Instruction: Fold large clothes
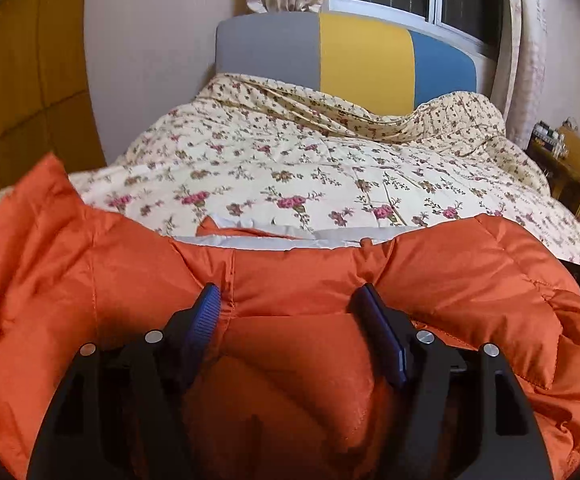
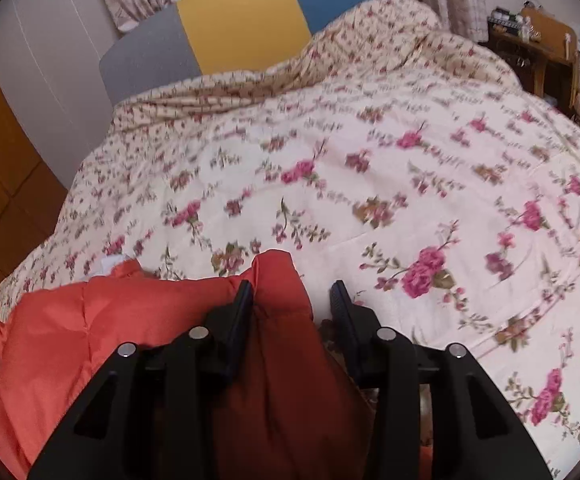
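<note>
orange puffer jacket [image 1: 290, 280] on floral quilt [image 1: 290, 160]

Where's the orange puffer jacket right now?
The orange puffer jacket lies at the near end of the bed on the floral quilt, filling the left wrist view's foreground; in the right wrist view it sits lower left.

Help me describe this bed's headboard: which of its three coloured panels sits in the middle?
The yellow upholstered panel is the middle one, flanked by the grey panel on its left and the blue panel on its right, behind the floral quilt.
</note>
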### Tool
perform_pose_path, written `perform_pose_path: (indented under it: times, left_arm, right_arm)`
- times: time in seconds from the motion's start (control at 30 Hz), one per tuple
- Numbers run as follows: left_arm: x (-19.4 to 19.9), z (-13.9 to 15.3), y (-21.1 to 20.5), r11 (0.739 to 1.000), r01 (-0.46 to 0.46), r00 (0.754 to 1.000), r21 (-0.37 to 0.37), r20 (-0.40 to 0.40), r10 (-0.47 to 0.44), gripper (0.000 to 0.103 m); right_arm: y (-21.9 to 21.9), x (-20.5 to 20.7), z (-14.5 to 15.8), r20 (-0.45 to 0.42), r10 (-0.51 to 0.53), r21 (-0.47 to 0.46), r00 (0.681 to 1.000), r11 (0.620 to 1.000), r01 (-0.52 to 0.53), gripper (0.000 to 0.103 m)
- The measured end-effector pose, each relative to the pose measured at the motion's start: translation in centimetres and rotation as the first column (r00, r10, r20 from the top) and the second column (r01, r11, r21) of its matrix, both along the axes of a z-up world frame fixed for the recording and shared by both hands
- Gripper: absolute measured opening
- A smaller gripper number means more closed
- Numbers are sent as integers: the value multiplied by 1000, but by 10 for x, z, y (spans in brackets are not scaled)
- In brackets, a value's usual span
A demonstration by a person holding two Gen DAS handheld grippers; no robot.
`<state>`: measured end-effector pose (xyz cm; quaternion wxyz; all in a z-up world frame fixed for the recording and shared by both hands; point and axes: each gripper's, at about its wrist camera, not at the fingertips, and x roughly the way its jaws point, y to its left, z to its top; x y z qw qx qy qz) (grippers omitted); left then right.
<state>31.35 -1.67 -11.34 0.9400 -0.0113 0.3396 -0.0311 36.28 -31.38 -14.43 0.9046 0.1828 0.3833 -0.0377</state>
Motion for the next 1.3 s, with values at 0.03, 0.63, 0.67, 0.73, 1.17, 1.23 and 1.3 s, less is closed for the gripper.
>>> perform_pose_path:
  times: [0.03,0.63,0.67,0.73,1.17,1.23,1.3]
  left_arm:
    - [2,-2,3,1000,3,1000,-22,-8,-3,72]
    - [2,-2,23,979,12,1000,-203,-6,-14,81]
    - [3,-2,25,975,11,1000,-220,-3,-12,81]
    - [4,-2,26,973,8,1000,-232,-3,-9,81]
    - [-10,39,57,993,-92,995,67,-35,95,90]
    - [2,35,71,982,-140,989,123,-27,145,90]
    - [21,23,85,979,-153,984,133,-75,164,90]
  right_arm:
    - [-1,-3,4,17,-3,5,1000,1000,3,53]
    - [131,-14,24,83,388,-188,918,911,-368,50]
    - [133,-10,18,75,387,-192,919,910,-368,50]
    - [135,-7,13,66,388,-196,919,908,-370,49]
    - [74,-36,45,113,245,-116,963,966,-232,52]
    - [63,-30,38,62,195,-119,979,975,-186,51]
    - [54,-22,24,11,164,-93,986,982,-163,51]
